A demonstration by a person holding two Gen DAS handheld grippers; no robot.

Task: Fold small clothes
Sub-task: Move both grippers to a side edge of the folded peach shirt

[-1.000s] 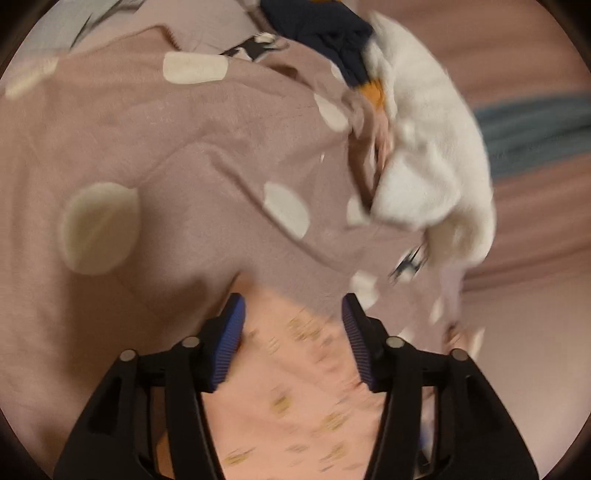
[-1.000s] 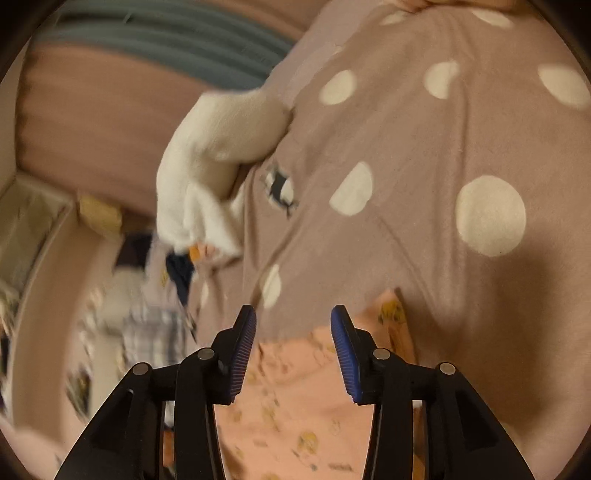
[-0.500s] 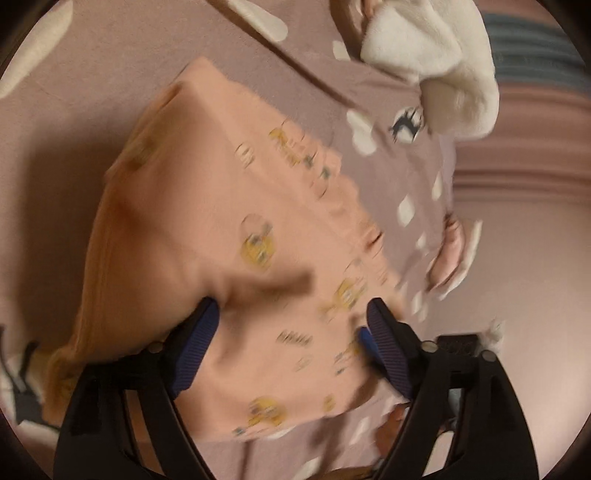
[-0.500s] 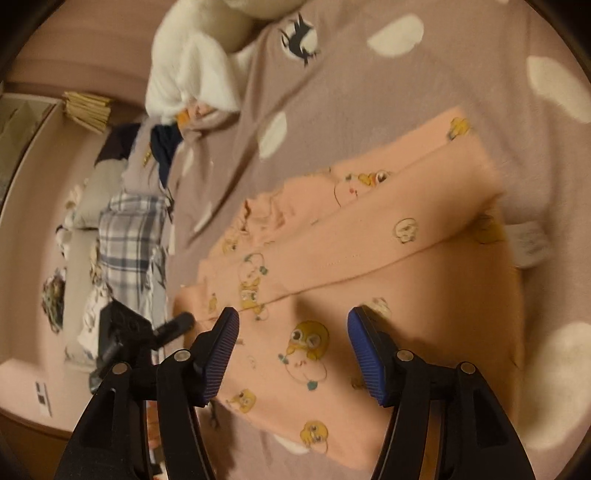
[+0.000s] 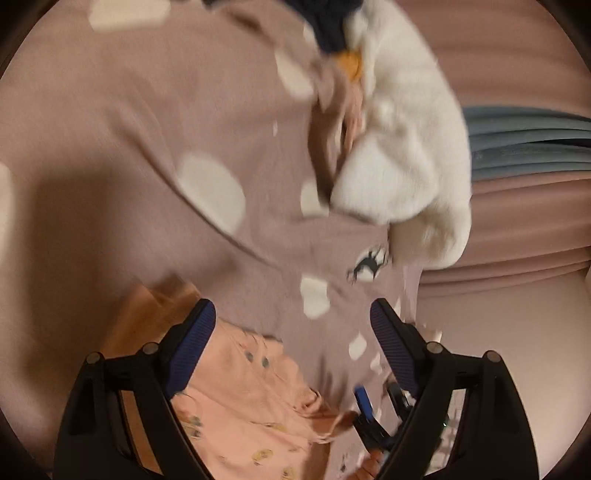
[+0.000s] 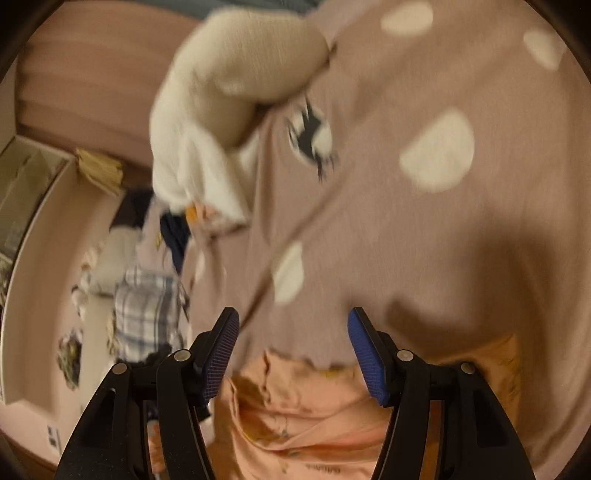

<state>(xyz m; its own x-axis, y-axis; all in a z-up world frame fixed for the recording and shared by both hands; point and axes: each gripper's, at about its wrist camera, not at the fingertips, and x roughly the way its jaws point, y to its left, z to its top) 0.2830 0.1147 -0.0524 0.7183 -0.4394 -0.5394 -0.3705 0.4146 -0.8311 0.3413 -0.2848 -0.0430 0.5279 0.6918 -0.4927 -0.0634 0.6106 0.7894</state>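
Observation:
A small peach garment [image 5: 243,398] with yellow cartoon prints lies crumpled on a mauve bedspread with cream dots [image 5: 147,147]. My left gripper [image 5: 291,325] is open above the garment's far edge, holding nothing. In the right wrist view the same garment [image 6: 295,417] lies under and behind my right gripper [image 6: 293,332], which is also open and empty. Part of the other gripper [image 5: 369,413] shows at the garment's right edge in the left wrist view.
A white fluffy garment [image 5: 406,147] and dark navy clothes [image 5: 332,22] are piled at the bed's far side. In the right wrist view the white garment [image 6: 229,92] lies ahead, with a plaid garment [image 6: 144,306] and other clothes to the left.
Both grippers have tilted up and pulled back from over the spread garment. It now lies low in both views and looks more bunched. Both jaws stay open.

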